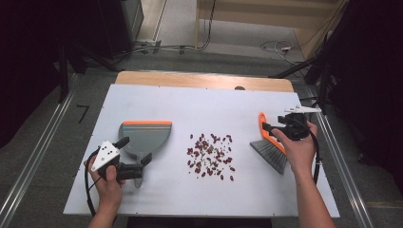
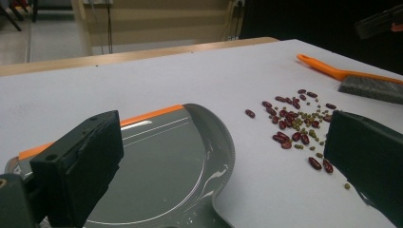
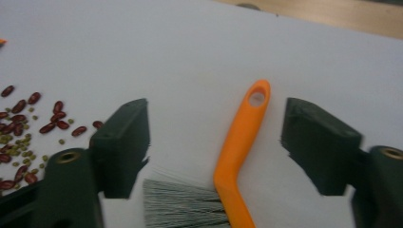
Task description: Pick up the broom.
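Note:
A grey dustpan point(image 1: 145, 137) with an orange lip lies on the left of the white board point(image 1: 209, 99). My left gripper point(image 1: 135, 150) is open, its jaws standing wide on either side of the pan's point(image 2: 166, 161) near end, close to where the handle begins. Red and green beans point(image 1: 210, 154) lie scattered in the middle. On the right lies a brush point(image 1: 271, 148) with grey bristles and an orange handle point(image 3: 240, 137). My right gripper point(image 3: 218, 137) straddles that handle with gaps on both sides, so it is open. The beans point(image 3: 28, 128) show at its left.
The board rests on a wooden table whose far edge point(image 1: 204, 80) shows behind it. Metal rails point(image 1: 35, 156) run along both sides on the floor. Cables lie on the floor beyond the table. Bare board lies behind and in front of the beans.

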Motion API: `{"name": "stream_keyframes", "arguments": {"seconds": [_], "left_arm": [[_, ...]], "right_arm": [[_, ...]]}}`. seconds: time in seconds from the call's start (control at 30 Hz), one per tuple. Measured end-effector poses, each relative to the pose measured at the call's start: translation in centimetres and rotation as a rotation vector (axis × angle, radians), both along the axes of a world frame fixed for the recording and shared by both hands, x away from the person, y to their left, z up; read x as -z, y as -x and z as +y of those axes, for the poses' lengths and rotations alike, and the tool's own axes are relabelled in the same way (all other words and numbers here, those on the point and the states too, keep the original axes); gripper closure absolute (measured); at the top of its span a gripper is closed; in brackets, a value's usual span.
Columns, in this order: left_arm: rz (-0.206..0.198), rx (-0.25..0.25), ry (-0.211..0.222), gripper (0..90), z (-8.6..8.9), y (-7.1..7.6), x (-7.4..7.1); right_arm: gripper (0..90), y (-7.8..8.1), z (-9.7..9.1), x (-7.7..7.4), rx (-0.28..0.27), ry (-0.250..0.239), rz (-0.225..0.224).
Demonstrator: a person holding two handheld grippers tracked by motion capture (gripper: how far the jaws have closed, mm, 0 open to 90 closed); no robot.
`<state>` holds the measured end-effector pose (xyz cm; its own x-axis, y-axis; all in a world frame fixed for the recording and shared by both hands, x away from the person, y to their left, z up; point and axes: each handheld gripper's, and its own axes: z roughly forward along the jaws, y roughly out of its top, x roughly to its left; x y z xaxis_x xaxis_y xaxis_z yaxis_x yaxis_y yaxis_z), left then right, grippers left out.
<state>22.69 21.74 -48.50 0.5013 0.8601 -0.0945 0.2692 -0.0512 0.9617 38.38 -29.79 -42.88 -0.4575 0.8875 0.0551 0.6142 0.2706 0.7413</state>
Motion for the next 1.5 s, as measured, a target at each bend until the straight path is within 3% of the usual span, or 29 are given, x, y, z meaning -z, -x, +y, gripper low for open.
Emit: {"name": "stream_keyframes", "arguments": {"seconds": [0.03, 0.1, 0.2, 0.33, 0.43, 0.53, 0.67, 0.8, 1.0, 1.17, 1.33, 1.5], "left_arm": [[0.0, 0.002, -0.004, 0.0, 0.0, -0.1, 0.0], [0.002, 0.005, -0.001, 0.0, -0.1, -0.1, 0.1], [0.004, 0.011, -0.005, 0.0, -0.1, -0.2, 0.1], [0.006, 0.019, -0.011, 0.0, -0.2, -0.2, 0.1], [0.007, 0.019, -0.012, 0.0, -0.2, -0.1, 0.1], [0.008, 0.021, -0.014, 0.0, -0.3, -0.1, 0.1], [0.012, 0.028, -0.021, 0.0, -0.5, -0.2, 0.2], [0.014, 0.029, -0.028, 0.0, -0.6, -0.2, 0.2], [0.011, 0.026, -0.028, 0.0, -0.8, 0.0, 0.2], [0.006, 0.025, -0.024, 0.0, -1.0, 0.0, 0.1], [-0.002, 0.029, -0.034, 0.0, -1.3, 0.1, -0.1], [-0.008, 0.025, -0.021, 0.0, -1.3, 0.0, -0.3]], "right_arm": [[39.3, -0.2, 0.1, 0.2, 0.027, 0.002, 0.005], [43.5, -0.8, 0.1, 0.7, 0.038, 0.004, 0.037], [50.7, -1.3, 0.2, 1.3, 0.067, 0.061, 0.06], [56.6, -1.9, 0.1, 2.2, 0.082, 0.05, 0.126], [59.6, -2.2, 0.4, 2.6, 0.111, -0.006, 0.224], [57.7, -2.4, 0.9, 3.2, 0.134, 0.094, 0.244], [58.6, -2.7, 1.1, 3.9, 0.154, 0.124, 0.285], [63.7, -3.0, 1.5, 4.7, 0.134, 0.143, 0.328], [64.4, -3.1, 2.3, 4.9, 0.143, 0.21, 0.331], [67.7, -3.3, 2.0, 4.8, 0.15, 0.187, 0.352], [68.0, -2.8, 1.9, 5.0, 0.145, 0.176, 0.318], [68.0, -2.1, 1.1, 5.0, 0.124, 0.103, 0.272]]}}
